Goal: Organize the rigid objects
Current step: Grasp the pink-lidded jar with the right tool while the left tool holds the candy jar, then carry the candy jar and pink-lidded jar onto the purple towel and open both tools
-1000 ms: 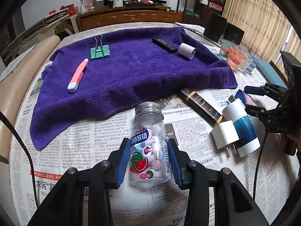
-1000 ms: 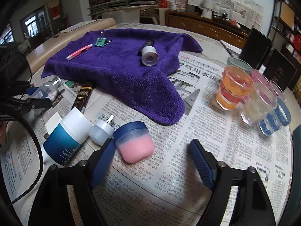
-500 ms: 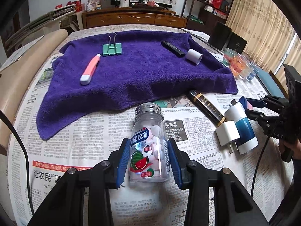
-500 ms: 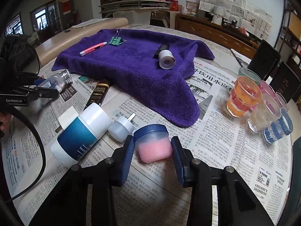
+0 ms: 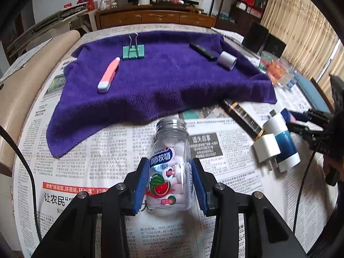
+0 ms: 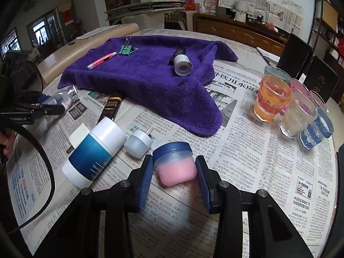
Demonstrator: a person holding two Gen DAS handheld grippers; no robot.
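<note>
both grippers clamped on small containers over the newspaper.

the left gripper [image 5: 169, 180] pinches a clear candy bottle [image 5: 171, 165] of white pieces, bottom centre of its view, as it did before. the right gripper [image 6: 174, 172], a second ago spread wide around the blue-lidded jar [image 6: 175, 163] of pink cream at bottom centre, has closed onto it. the glasses [image 6: 272, 97] at right hold coloured fill.

Fuzzy cloth towel [image 5: 163, 86], matt newsprint [image 6: 268, 161], clear glossy candy bottle [image 5: 172, 172] with ribbed metal cap
</note>
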